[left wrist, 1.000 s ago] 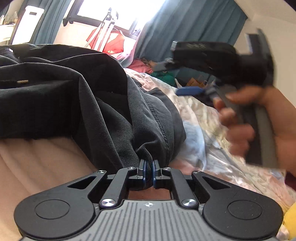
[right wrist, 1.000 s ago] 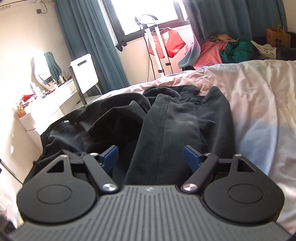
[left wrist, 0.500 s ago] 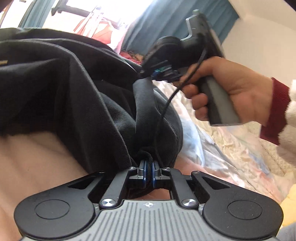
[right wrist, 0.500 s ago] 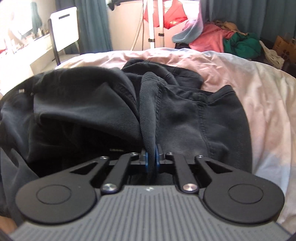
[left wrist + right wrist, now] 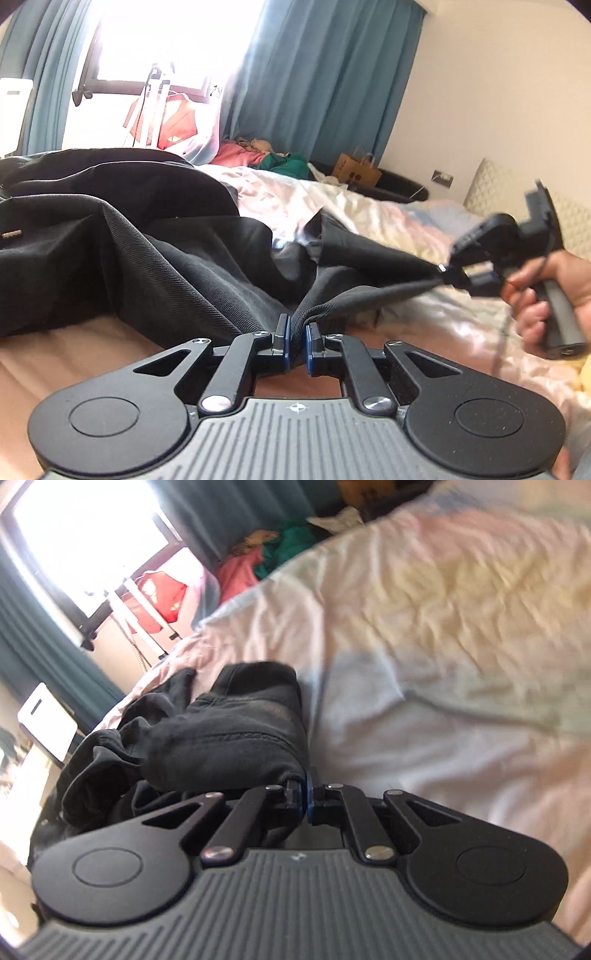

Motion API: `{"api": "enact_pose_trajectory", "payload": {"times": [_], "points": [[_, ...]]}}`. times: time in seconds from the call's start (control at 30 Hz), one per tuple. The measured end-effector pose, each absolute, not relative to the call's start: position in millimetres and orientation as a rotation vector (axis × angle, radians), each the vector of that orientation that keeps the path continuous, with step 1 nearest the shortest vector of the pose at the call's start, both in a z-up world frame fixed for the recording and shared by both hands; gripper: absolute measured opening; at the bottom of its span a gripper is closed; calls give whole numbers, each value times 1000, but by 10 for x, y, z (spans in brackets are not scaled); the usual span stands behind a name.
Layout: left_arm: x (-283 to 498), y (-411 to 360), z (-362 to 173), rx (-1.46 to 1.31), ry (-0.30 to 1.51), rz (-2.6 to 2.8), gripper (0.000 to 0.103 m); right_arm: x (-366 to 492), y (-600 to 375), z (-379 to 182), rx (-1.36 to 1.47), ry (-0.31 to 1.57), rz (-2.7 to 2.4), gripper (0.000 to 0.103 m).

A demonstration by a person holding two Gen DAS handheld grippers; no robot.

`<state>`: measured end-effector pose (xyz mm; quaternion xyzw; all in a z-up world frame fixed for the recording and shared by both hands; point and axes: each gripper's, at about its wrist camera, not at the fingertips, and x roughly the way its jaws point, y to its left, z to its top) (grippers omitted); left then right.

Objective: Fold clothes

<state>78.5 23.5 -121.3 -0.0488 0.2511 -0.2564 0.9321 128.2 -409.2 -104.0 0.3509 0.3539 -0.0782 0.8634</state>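
Dark grey trousers [image 5: 155, 258] lie crumpled across the pale bedspread [image 5: 369, 218]. My left gripper [image 5: 296, 338] is shut on the trousers' hem at the near edge. From there a band of the fabric stretches taut to the right, where my right gripper [image 5: 448, 275] grips its other end, held by a hand [image 5: 554, 295]. In the right wrist view, the right gripper [image 5: 308, 797] is shut on a bunched edge of the trousers [image 5: 229, 734], which trail off to the left. That view is tilted and blurred.
Pale rumpled bedding [image 5: 424, 635] fills the right side. A heap of pink and green clothes [image 5: 269, 160] lies at the bed's far end by the teal curtains [image 5: 317, 81]. A drying rack with a red garment [image 5: 170, 122] stands at the window. A paper bag [image 5: 356, 171] sits beyond.
The right gripper shut on the trousers' edge, then pulled it out to the right and away from the left gripper, drawing the fabric taut. The left gripper kept its hold.
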Motion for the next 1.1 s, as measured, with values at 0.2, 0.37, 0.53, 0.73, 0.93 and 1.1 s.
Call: {"api": "enact_pose_trajectory", "payload": {"times": [0.2,0.37,0.53,0.73,0.93,1.1], "points": [[807,40,-1324,-48,557,-465,8,1051,-4268,-1340,935,833,-49,8],[751,-72,-1419,-2,543,-447,11,1004,-4257,-1085,857,731,9,10],[735,-95,-1448,22,553,-433,11,1048,-4241,-871,754,617,30,46],[776,-105,-1478,8,561,-444,12,1144,-4205,-748,622,555,7,50],[818,-115,-1507,-7,569,-455,13,1146,-3971,-629,455,439,-75,50],[845,-113,-1515,-25,576,-466,13,998,-4375,-1082,1025,442,-134,50]]}}
